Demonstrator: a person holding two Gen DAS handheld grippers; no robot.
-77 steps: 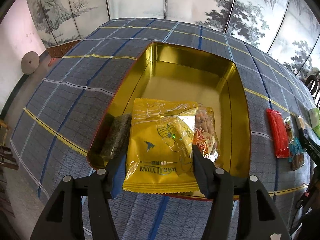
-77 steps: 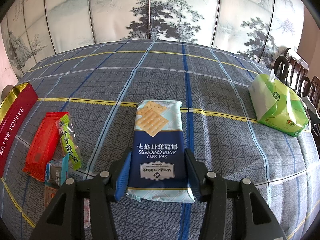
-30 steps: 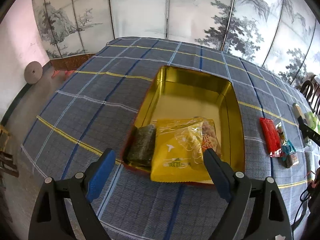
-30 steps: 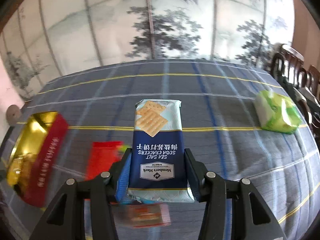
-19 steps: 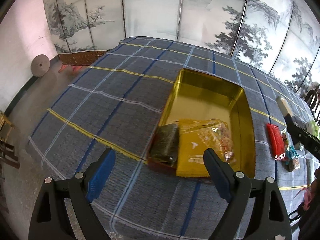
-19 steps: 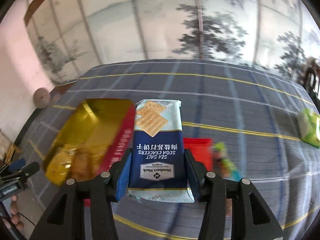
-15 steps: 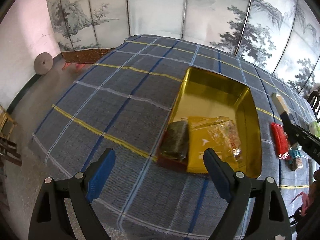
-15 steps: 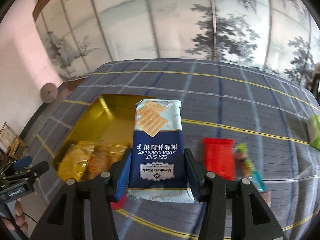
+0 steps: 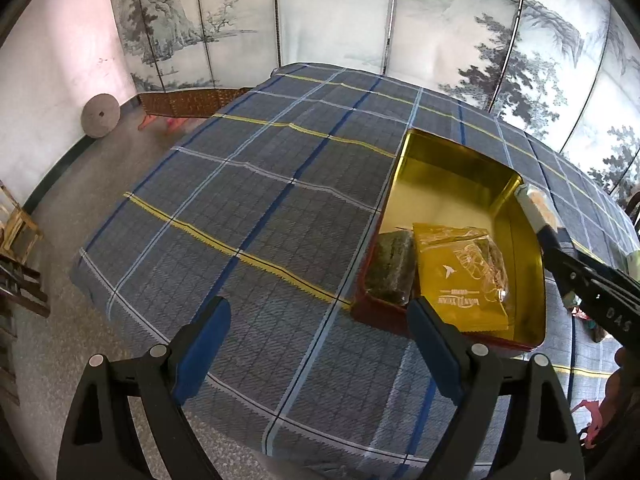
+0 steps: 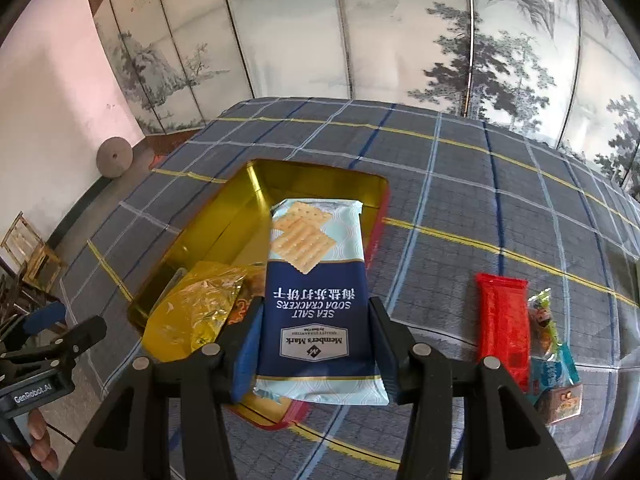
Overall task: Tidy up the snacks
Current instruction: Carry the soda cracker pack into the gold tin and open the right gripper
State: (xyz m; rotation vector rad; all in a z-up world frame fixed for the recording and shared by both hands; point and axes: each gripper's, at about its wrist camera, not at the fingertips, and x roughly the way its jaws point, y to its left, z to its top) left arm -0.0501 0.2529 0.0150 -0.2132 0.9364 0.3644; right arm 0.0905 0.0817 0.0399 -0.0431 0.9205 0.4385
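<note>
A gold tin with red outer walls sits on the plaid tablecloth. In it lie a yellow snack bag and a dark green packet. My right gripper is shut on a blue-and-white sea salt cracker pack and holds it above the tin's right side; the pack's tip shows in the left wrist view. My left gripper is open and empty, above the cloth left of the tin's near corner.
A red packet and several small wrapped snacks lie on the cloth right of the tin. The table edge drops to the floor at left. A painted folding screen stands behind the table.
My right gripper has carried the cracker pack left from the open cloth to above the tin. My left gripper let go of the yellow bag, opened wide and drew back left.
</note>
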